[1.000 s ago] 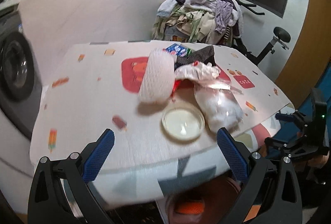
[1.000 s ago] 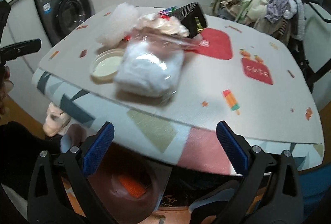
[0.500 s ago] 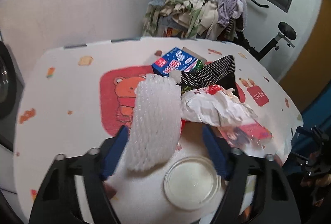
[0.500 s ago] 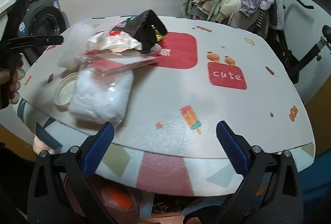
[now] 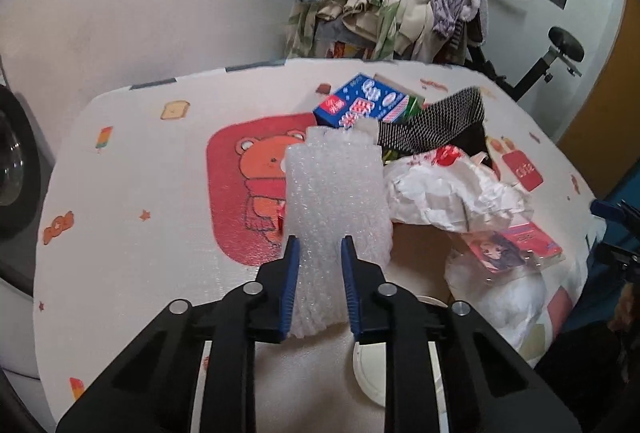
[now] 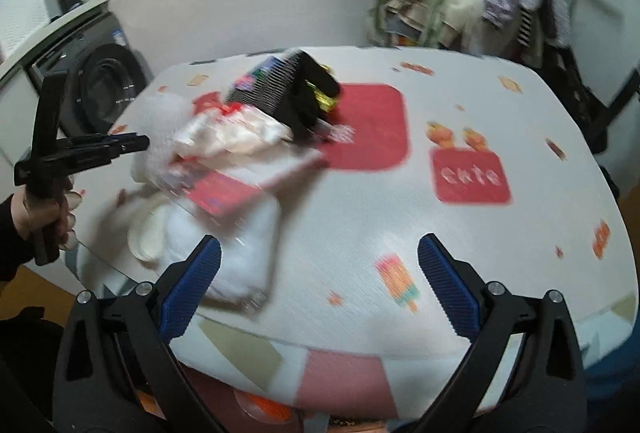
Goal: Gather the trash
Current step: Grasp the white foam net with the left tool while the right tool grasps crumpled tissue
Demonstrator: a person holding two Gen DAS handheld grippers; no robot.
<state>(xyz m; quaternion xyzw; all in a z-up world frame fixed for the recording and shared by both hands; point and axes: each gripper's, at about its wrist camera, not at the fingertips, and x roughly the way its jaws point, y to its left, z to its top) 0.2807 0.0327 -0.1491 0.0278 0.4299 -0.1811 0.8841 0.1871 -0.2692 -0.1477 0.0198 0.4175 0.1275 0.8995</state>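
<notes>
Pinched between the blue-padded jaws of the left gripper (image 5: 319,253) is a white roll of bubble wrap (image 5: 336,193), squeezed narrow at its near end, probably so this light, springy piece can be lifted off first; whether it has left the surface cannot be told. Just right of it lies crumpled white paper (image 5: 448,193), and behind it a blue printed carton (image 5: 362,103) and a black-and-white patterned pouch (image 5: 432,125). Nearer the edge sit a clear plastic bag of white stuffing (image 6: 244,253) and a round white lid (image 5: 370,373), all heaped on the pale table with a cartoon-print cover (image 5: 140,193). Right gripper (image 6: 319,287) hovers near the table's front edge, jaws spread wide and holding nothing, seemingly ready for the bag
</notes>
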